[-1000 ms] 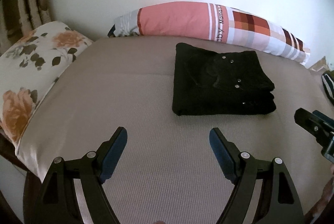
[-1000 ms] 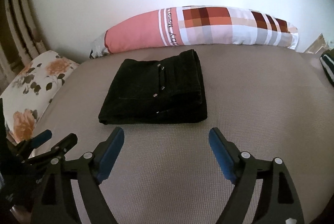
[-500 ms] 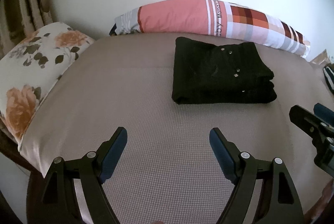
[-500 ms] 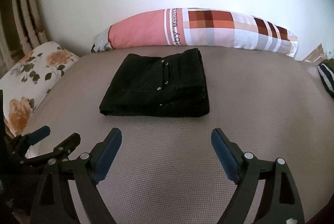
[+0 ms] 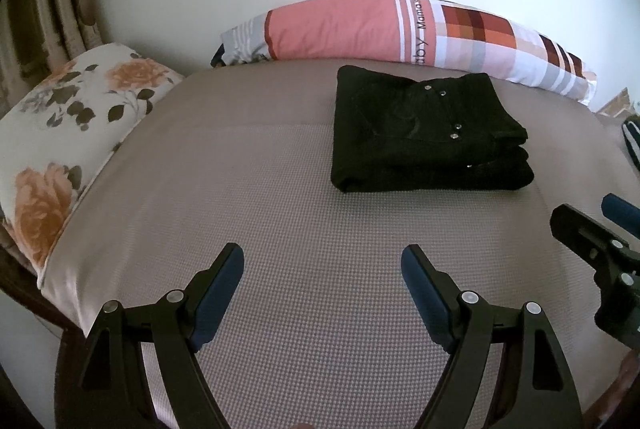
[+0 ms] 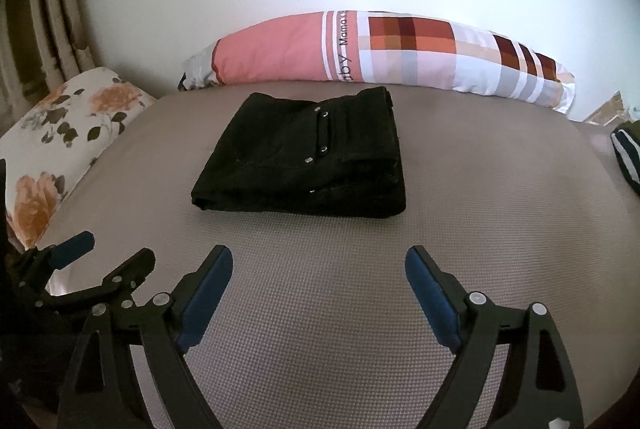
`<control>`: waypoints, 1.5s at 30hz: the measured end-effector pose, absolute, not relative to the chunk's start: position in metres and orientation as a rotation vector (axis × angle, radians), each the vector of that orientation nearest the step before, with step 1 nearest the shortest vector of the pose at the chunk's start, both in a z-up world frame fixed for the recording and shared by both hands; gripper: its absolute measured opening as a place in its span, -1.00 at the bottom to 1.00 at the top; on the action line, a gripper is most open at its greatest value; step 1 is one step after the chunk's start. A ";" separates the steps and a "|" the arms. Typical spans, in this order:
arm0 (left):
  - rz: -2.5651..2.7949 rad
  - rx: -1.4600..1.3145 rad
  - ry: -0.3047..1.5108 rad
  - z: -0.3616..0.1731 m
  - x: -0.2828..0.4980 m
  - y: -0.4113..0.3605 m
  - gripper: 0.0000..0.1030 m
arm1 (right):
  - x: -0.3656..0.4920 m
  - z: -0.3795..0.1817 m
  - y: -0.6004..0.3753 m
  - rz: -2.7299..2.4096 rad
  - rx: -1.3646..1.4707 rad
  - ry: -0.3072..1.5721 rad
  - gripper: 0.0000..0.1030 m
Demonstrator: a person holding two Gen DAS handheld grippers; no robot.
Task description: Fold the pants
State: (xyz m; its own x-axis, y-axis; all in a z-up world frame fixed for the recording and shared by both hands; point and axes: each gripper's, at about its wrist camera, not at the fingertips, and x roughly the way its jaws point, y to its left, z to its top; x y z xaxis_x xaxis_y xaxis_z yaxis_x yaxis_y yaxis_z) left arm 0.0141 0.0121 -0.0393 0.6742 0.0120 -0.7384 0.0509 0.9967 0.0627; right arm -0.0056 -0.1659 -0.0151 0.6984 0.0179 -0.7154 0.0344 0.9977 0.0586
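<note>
Black pants (image 5: 428, 133) lie folded in a compact rectangle on the grey-brown bed (image 5: 280, 229), toward the far side; metal rivets show on top. In the right wrist view the pants (image 6: 304, 165) sit ahead and slightly left. My left gripper (image 5: 322, 269) is open and empty, well short of the pants, above the bed's near part. My right gripper (image 6: 318, 269) is open and empty, also short of the pants. The right gripper also shows at the left wrist view's right edge (image 5: 592, 241); the left gripper shows at the lower left of the right wrist view (image 6: 88, 261).
A long pink and plaid pillow (image 5: 400, 29) lies along the white wall behind the pants. A floral pillow (image 5: 68, 133) lies at the bed's left end. A dark striped item (image 6: 628, 157) sits at the right edge. A slatted headboard (image 5: 48, 1) stands at far left.
Both grippers have drawn back and risen slightly from the folded pants, which now look farther away. Jaws stay open. The pants have not moved.
</note>
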 end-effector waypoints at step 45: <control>-0.029 0.093 0.840 -0.047 0.013 0.013 0.58 | 0.007 -0.041 -0.172 -0.025 0.033 0.885 0.69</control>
